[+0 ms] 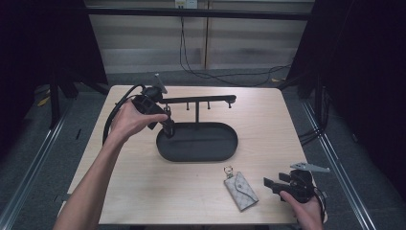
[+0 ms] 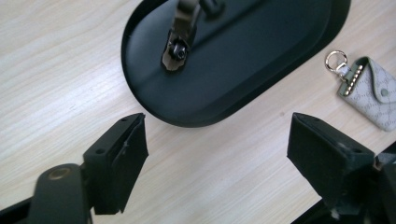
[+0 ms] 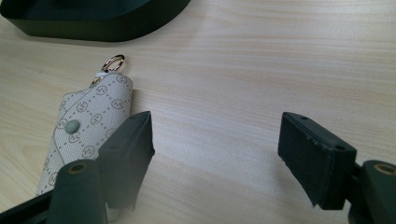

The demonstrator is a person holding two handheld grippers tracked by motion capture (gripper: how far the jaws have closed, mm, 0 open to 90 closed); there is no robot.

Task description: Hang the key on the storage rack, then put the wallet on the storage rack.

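Pale wood tabletop (image 1: 143, 191), dark curtains all around, and the black stand with its oval tray (image 1: 220, 153) sits mid-table. Left gripper (image 1: 168, 125) hovers at the tray's near-left rim, jaws spread wide with nothing between them. Right gripper (image 1: 269, 184) rests at the near-right corner, jaws apart too, empty. Just beside it lies the key pouch (image 1: 241, 190), flat on the wood in front of the tray: grey monogram fabric, envelope flap with a snap button, metal ring (image 3: 113, 62) pointing toward the tray. Looks like the pick-up comes next: the right gripper needs to shift onto the pouch and close.
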